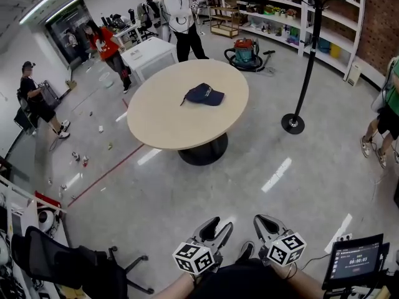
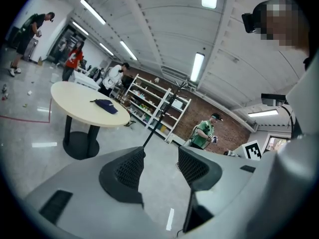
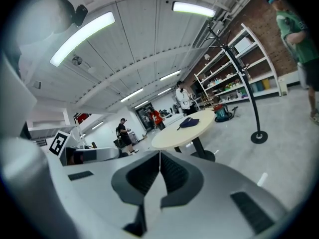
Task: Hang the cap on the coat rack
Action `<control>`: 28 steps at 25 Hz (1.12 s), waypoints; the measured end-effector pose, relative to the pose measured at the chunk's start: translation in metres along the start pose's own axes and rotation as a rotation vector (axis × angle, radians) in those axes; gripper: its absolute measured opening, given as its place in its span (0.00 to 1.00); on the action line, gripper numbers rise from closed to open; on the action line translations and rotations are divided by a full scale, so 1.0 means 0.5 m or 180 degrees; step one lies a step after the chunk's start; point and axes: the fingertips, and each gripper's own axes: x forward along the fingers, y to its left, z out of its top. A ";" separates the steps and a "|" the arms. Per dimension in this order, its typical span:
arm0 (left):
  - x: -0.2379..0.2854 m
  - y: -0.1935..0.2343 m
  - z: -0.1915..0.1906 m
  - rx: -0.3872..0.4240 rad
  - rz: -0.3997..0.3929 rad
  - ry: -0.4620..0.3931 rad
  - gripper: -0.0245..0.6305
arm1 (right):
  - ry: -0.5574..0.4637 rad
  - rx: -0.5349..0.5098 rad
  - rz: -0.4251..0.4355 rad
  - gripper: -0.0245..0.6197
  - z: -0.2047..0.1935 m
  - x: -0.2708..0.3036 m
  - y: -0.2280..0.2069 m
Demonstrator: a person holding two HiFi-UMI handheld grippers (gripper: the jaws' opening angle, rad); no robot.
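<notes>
Head view: the dark cap [image 1: 204, 94] lies on the round table [image 1: 156, 120] at upper centre, well apart from the coat rack [image 1: 307, 55] at upper right. The left gripper [image 1: 219, 224] and right gripper [image 1: 265, 220] sit at the bottom edge. A screen [image 1: 356, 260] at lower right shows digits too small to read.

Left gripper view: jaws spread, nothing between them; the cap is at left.

Right gripper view: jaws pressed together, empty.
</notes>
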 end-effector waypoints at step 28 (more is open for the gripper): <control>0.201 0.054 0.058 -0.0108 0.0045 -0.0008 0.38 | 0.0108 0.0022 -0.0007 0.05 0.087 0.109 -0.163</control>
